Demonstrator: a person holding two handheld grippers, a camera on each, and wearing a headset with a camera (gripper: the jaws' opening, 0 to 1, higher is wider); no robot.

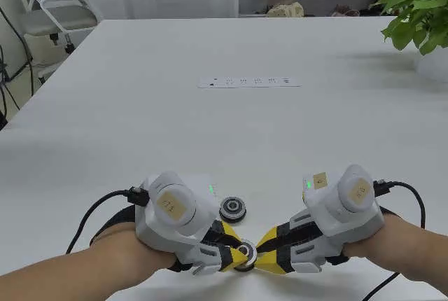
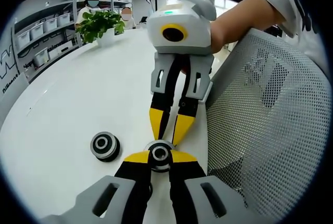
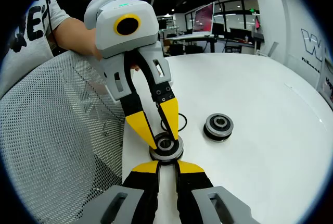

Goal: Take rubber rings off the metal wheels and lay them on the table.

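You have the wheel [image 1: 245, 250] caught between both tools at the near edge of the table [image 1: 210, 126]. Your left gripper [image 2: 159, 157] is clamped on the wheel, one yellow tip on each side of it, pinning it flat on the surface. Your right gripper [image 2: 167, 138] meets the wheel from the opposite side, jaws drawn to a narrow gap with the tips at the rim. I cannot tell whether they have hold of any rubber.

I judge you are in the peeling step: one tool steadies the wheel while the other works the rubber off. The next move likely calls for a firm nip on the dark outer band alone. Then pull up and away from the wheel while the left grip keeps it down. If the tips bite metal as well, the whole wheel may lift with them.

Count:
- **Wheels:** two. The second wheel [image 1: 232, 208] sits near the held wheel, a little farther up the table, apart from both tools. It looks to wear its dark band.
- **Loose ring:** one. The loose ring [image 3: 184, 122] lies flat just beside the wheel, on the side away from the right gripper.
- **Grippers:** two.

One power strip [image 1: 250, 82] lies well beyond the wheel. One plant [image 1: 416, 7] stands farther off to the right. One mesh chair [image 2: 270, 120] is close by the wheel, just off the table edge.
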